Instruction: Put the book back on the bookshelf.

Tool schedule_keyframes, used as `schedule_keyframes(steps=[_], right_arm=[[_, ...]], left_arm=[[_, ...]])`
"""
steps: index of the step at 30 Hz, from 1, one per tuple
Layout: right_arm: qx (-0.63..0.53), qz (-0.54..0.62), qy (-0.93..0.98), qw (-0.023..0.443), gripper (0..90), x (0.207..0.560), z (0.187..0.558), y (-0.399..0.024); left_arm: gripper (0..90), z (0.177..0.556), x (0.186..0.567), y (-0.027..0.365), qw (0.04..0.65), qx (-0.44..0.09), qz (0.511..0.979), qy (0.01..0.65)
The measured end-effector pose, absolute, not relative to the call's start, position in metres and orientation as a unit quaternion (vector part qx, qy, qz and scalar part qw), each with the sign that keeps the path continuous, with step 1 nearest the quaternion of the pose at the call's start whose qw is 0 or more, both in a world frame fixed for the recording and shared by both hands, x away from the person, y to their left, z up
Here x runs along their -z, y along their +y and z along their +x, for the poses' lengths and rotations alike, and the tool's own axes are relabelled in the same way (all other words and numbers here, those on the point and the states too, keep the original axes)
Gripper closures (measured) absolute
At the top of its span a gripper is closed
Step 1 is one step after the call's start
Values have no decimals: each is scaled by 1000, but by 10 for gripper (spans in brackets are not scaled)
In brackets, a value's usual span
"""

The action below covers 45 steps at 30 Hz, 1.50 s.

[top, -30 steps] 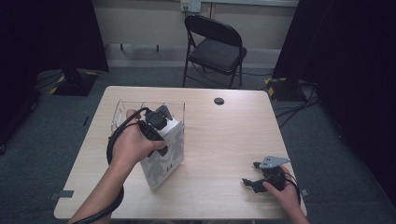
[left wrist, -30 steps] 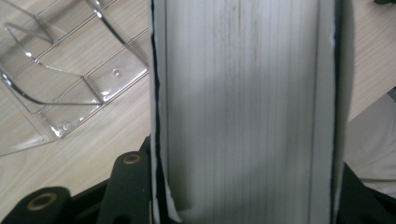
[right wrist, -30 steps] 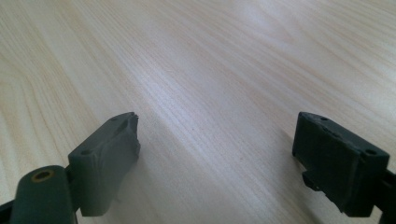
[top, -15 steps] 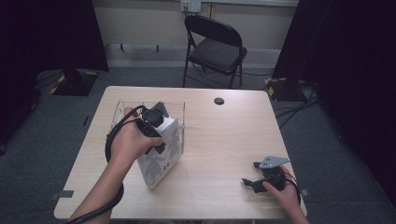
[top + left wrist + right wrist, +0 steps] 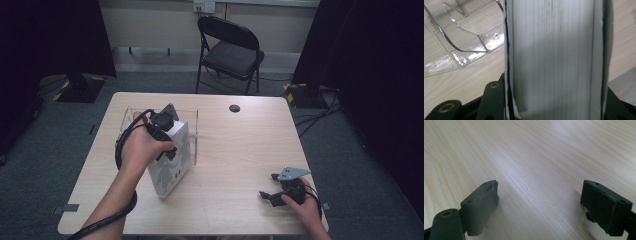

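High view showed the left tongs [image 5: 167,131] clamped across the thick white hardback book [image 5: 172,162], tilted on the pale wooden surface [image 5: 240,150]; rigid, weighty, best gripped near its spine. Right tongs [image 5: 270,195] gaped wide, empty.

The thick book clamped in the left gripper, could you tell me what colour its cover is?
White with grey tree-like figures, clearest in the high view on the book.

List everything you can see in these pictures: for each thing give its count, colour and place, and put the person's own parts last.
Table: one, light wood, centre.
Book: one, white, tilted on the table's left, clamped in the left gripper.
Clear stand: one, transparent, behind the book.
Round disc: one, black, far edge of the table.
Folding chair: one, black, beyond the table.
Left gripper: one, black, shut on the book.
Right gripper: one, black, open, low over the table's right.
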State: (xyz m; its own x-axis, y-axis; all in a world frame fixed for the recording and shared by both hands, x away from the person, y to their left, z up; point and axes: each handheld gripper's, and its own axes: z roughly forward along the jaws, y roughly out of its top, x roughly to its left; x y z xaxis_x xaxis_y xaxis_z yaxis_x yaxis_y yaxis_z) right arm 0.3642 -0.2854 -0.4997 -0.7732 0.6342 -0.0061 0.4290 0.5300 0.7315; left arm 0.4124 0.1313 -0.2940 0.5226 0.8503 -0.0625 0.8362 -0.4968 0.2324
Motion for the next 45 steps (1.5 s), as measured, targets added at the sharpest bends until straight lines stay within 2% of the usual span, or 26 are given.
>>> schedule_keyframes(steps=[31,45], right_arm=[[-375,307,864,137,137,500,364,-285],[-376,307,864,136,137,500,364,-285]], left_arm=[[532,433,292,123,129,-40,846,516],[532,443,293,120,125,-44,850,509]])
